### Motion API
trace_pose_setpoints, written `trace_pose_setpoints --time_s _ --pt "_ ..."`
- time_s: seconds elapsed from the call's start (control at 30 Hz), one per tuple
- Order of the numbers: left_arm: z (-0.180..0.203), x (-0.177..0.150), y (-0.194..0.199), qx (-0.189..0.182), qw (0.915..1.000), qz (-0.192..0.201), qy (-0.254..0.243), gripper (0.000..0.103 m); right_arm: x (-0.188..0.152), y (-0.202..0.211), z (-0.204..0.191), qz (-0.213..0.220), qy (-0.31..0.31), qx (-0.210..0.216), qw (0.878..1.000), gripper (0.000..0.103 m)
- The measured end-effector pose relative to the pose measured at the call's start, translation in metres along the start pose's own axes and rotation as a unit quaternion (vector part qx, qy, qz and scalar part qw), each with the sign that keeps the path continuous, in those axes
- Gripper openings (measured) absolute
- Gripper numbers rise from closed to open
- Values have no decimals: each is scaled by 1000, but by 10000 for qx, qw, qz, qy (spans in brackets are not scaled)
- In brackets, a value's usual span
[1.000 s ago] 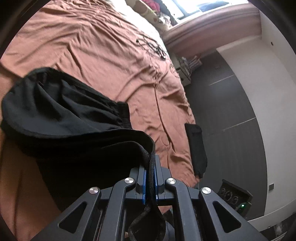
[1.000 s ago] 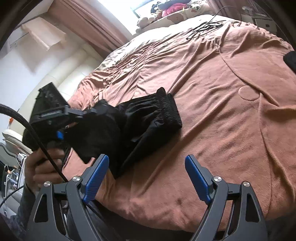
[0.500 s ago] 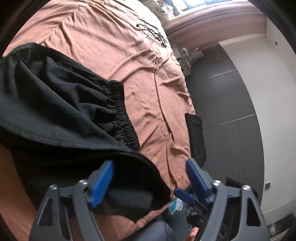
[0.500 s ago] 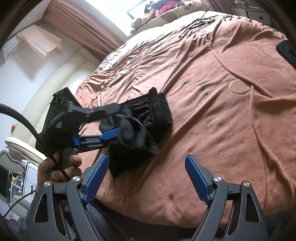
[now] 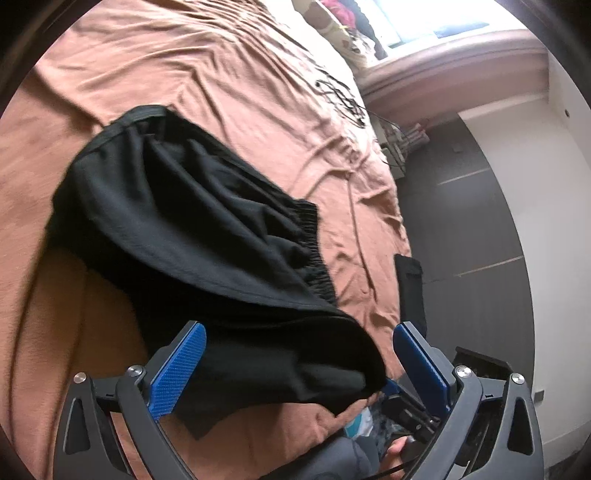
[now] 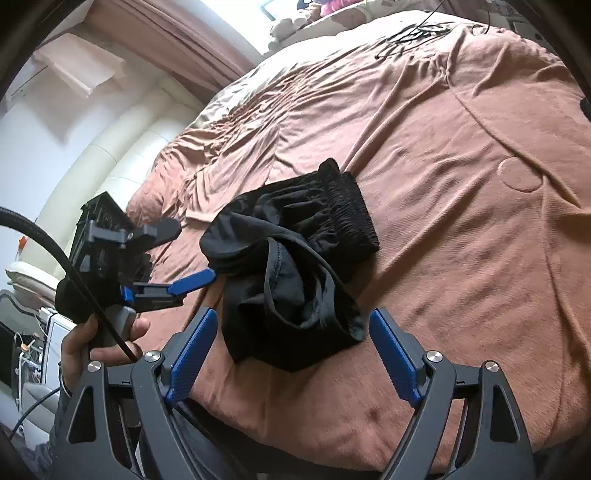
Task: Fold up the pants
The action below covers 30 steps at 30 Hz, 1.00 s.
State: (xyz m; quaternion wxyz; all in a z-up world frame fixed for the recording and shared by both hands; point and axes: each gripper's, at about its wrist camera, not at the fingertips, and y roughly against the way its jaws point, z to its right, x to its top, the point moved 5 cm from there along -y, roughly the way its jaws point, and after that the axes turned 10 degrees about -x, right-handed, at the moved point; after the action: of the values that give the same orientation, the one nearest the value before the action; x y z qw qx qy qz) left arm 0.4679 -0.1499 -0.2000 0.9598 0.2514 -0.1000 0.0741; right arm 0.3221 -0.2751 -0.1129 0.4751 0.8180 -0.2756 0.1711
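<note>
Black pants [image 6: 295, 258] lie bunched and folded over on the brown bedspread [image 6: 461, 221], elastic waistband toward the far side. In the left wrist view the pants [image 5: 184, 221] fill the middle. My left gripper [image 5: 297, 332] has its jaws opening wide; a loose fold of the fabric lies between the blue pads, which do not press on it. From the right wrist view, the left gripper [image 6: 184, 254] sits just left of the pile, held by a hand [image 6: 96, 339]. My right gripper [image 6: 291, 321] stands open just short of the pants' near edge, holding nothing.
A tangle of black cables [image 6: 413, 33] lies at the far end of the bed. A flat black item [image 5: 410, 288] hangs at the bed's edge above the dark floor [image 5: 472, 240]. A cream padded headboard [image 6: 110, 166] borders the left side.
My left gripper went from shut on the pants' edge to wide open and let the fabric drop onto the pile. The right gripper stayed open and came slightly nearer the pants.
</note>
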Motion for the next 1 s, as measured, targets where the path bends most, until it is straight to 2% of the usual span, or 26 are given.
trace_pose_setpoints --time_s 0.37,0.57,0.6,0.7,0.77,0.83,0.87,0.9,0.93,1.0 --pt "-48 11 -4 245 9989 63 396 102 9 -33 -17 -169 167 -186 9995 83" --pt "-69 26 7 493 9966 483 461 99 11 -43 -21 -193 244 -316 9990 81" --pt "-73 31 13 579 9952 631 471 96 12 -45 -22 -204 274 -364 9988 74" --pt "-79 40 21 632 9933 831 501 84 10 -47 -21 -267 317 -449 9981 66" --pt "-83 45 25 709 9918 919 536 70 10 -46 -20 -291 312 -443 9981 60" --pt "-85 49 25 795 9908 943 552 42 9 -45 -19 -304 328 -468 9979 52" --pt "-85 51 25 824 9905 953 545 33 8 -44 -18 -315 327 -480 9978 44" --pt "-84 53 27 842 9903 974 518 18 7 -44 -17 -340 310 -479 9978 36" --pt "-81 55 28 827 9904 990 493 12 7 -44 -15 -366 288 -473 9978 32" --pt "-73 59 34 764 9905 1068 410 11 5 -43 -12 -391 231 -460 9979 20"
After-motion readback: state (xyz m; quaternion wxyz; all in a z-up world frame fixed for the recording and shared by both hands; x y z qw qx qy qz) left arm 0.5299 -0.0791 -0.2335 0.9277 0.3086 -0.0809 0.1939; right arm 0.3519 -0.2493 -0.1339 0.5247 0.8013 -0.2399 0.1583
